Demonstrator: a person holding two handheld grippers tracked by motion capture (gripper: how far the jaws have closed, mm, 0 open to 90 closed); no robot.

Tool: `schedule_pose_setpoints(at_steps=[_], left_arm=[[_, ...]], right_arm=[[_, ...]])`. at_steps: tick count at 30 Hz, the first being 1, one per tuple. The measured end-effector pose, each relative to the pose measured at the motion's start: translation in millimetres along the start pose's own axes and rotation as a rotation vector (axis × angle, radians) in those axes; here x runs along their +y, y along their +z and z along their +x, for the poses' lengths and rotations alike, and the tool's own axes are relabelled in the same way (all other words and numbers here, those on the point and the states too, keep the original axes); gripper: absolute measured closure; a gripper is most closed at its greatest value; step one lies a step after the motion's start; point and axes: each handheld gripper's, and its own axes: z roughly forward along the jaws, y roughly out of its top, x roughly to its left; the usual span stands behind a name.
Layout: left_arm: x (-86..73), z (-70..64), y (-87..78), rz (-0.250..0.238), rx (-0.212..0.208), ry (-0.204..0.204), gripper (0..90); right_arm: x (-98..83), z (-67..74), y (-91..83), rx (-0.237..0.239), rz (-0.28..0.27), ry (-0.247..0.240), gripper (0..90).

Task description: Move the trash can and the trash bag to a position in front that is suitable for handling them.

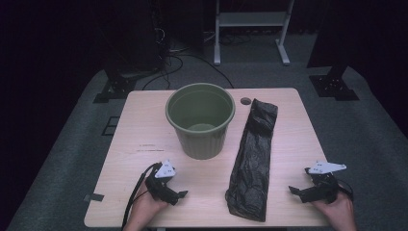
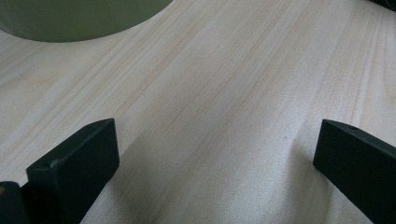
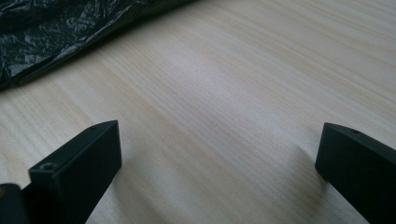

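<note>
Wood makes up the desk (image 1: pixel 144 125), and on it there is one green bin (image 1: pixel 200 120) and one black bag (image 1: pixel 252 159). Two tongs are here, one in each hand. The bin stands upright near the middle, toward the far edge, with its mouth open to the top. The bag lies flat and long just to the right of the bin, running from near the far edge almost to the near edge. One small round hole (image 1: pixel 246 101) sits in the desk between the bin and the top of the bag. Bare wood lies open at the near left, and a strip is open at the right of the bag. The left tongs (image 1: pixel 175 195) rest low at the near edge, in front of the bin, pointing right. Its jaws are wide apart with bare wood between them. The right tongs (image 1: pixel 298 190) rest at the near right, pointing left at the bag, also wide apart and holding nothing.
</note>
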Motion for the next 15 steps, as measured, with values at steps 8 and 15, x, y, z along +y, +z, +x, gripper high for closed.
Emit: schedule_pose_setpoints(at_steps=[8,15], left_arm=[[1.3,3.0,1.1,0.001,0.019,-0.019,0.0],[1.1,3.6,0.8,0.003,0.018,-0.017,0.0]], right_arm=[[7.6,5.1,-4.7,0.034,-0.038,0.016,0.0],[25.4,10.5,-6.6,0.072,-0.096,0.026,7.2]])
